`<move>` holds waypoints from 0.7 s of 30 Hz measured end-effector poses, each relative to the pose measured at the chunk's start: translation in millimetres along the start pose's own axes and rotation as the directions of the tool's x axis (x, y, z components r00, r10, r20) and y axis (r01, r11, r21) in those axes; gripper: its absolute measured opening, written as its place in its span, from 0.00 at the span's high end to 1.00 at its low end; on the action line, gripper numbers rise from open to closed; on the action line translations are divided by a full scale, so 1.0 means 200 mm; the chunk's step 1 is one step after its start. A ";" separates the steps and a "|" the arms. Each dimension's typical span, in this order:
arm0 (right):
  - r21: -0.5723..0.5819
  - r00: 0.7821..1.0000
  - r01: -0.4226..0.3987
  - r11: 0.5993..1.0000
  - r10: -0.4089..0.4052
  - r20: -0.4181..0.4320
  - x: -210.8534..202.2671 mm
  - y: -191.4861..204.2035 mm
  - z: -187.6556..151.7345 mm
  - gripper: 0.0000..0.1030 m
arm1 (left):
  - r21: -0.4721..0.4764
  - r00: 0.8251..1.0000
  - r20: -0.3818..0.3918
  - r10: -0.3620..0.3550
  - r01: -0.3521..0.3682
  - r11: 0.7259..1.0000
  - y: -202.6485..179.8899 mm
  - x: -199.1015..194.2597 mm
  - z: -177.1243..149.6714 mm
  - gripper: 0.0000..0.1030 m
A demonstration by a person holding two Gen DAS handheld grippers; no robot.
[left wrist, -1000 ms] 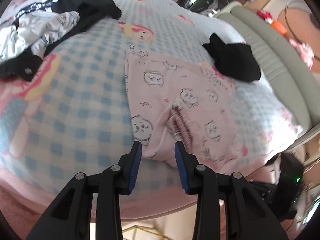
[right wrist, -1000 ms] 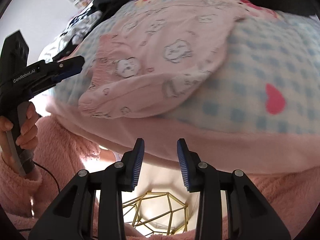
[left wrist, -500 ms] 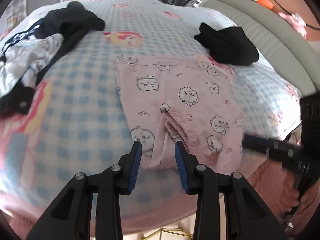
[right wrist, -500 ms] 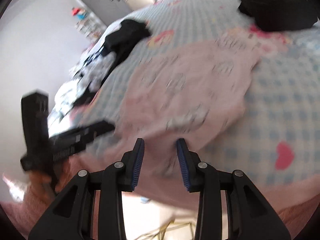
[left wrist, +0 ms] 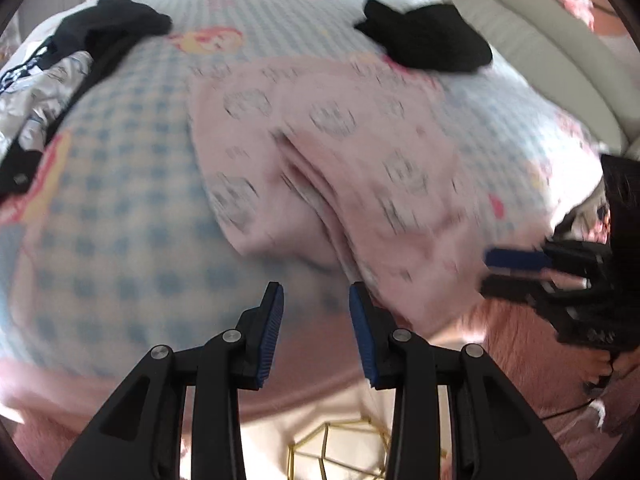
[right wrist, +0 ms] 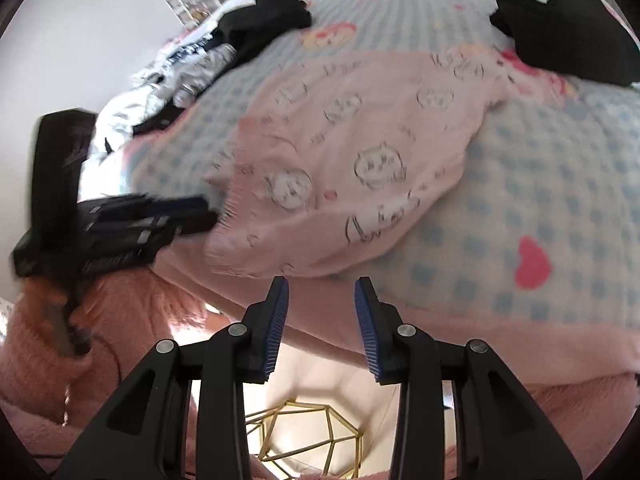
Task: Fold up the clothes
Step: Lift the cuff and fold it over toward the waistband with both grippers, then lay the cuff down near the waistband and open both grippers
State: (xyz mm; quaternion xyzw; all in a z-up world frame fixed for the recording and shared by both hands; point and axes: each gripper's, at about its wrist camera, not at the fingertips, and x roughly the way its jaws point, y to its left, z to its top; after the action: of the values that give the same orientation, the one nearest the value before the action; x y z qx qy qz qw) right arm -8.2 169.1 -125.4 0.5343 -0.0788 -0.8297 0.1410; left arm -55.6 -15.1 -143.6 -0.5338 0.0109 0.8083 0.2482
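- The bed (right wrist: 560, 184) with its blue-checked cover fills both views; no basket, box or other container for clothes shows on it
- The pink printed garment (right wrist: 360, 152) lies at the bed's near edge, bunched and creased at its near end, so folding looks barely begun
- A loose heap of dark and silver clothes (left wrist: 60, 76) sits far left, unfolded; a black bundle (left wrist: 424, 40) lies far right, perhaps folded already
- The left gripper (left wrist: 316, 312) hovers just before the garment's near-left corner, jaws spread, nothing between them
- The right gripper (right wrist: 322, 308) hangs off the near edge, jaws likewise apart and empty
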 end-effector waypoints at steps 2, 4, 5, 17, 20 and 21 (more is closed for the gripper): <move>0.021 1.000 0.022 1.000 -0.022 -0.005 0.03 0.00 0.00 0.66 | 0.024 1.000 -0.027 -0.010 0.011 1.000 -0.05 0.03 -0.02 0.66; 0.015 1.000 0.024 1.000 -0.024 0.003 0.03 0.02 0.02 0.66 | 0.037 0.999 -0.037 -0.027 0.028 0.999 -0.09 0.04 -0.03 0.67; 0.011 1.000 0.030 0.999 -0.030 0.006 0.03 0.02 0.02 0.66 | 0.038 0.999 -0.036 -0.040 0.041 0.998 -0.10 0.04 -0.02 0.67; -0.012 0.998 -0.020 1.000 0.021 0.056 -0.05 0.01 0.04 0.65 | -0.090 0.967 0.103 -0.231 0.240 0.966 -0.12 0.08 0.37 0.65; -0.018 0.998 -0.006 1.000 0.007 0.059 0.01 0.02 0.09 0.64 | -0.108 0.964 0.111 -0.240 0.252 0.962 -0.11 0.10 0.39 0.65; -0.009 0.998 0.006 1.000 -0.006 0.060 0.03 0.01 0.11 0.64 | -0.122 0.965 0.124 -0.233 0.248 0.961 -0.09 0.09 0.39 0.65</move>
State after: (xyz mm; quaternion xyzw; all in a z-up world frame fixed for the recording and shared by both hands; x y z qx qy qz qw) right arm -30.2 164.3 -120.6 0.5086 -0.0774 -0.8463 0.1386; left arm -119.4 30.1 -120.7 -0.5024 -0.1230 0.7987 0.3077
